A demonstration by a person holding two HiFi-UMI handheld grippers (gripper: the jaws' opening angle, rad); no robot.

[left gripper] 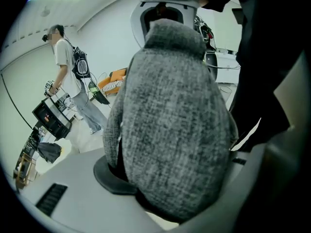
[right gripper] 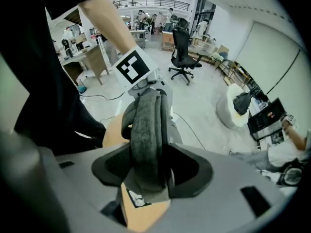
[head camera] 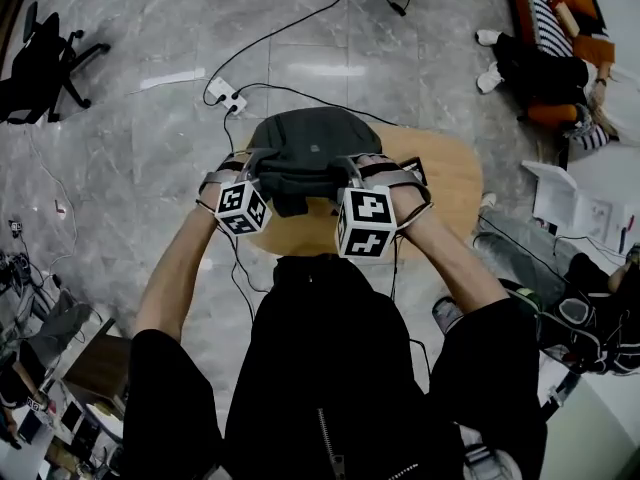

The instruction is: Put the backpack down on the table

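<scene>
A dark grey backpack (head camera: 305, 148) lies on the round wooden table (head camera: 455, 183), seen in the head view. Both grippers sit at its near edge. My left gripper (head camera: 248, 170) has a thick padded grey strap (left gripper: 170, 125) filling the gap between its jaws (left gripper: 180, 188), and the fabric presses against the dark left pad (left gripper: 109, 178). My right gripper (head camera: 352, 172) stands open (right gripper: 153, 171) around a narrower strap (right gripper: 146, 135). That strap runs between the pads (right gripper: 194, 171) with room on both sides, and the tabletop (right gripper: 146, 212) shows just below.
A power strip (head camera: 227, 95) and cables lie on the floor beyond the table. An office chair (head camera: 40, 63) stands far left. A person sits on a sofa (head camera: 545, 68) at the top right, above white boxes (head camera: 575, 203). Another person (left gripper: 68, 72) stands by equipment.
</scene>
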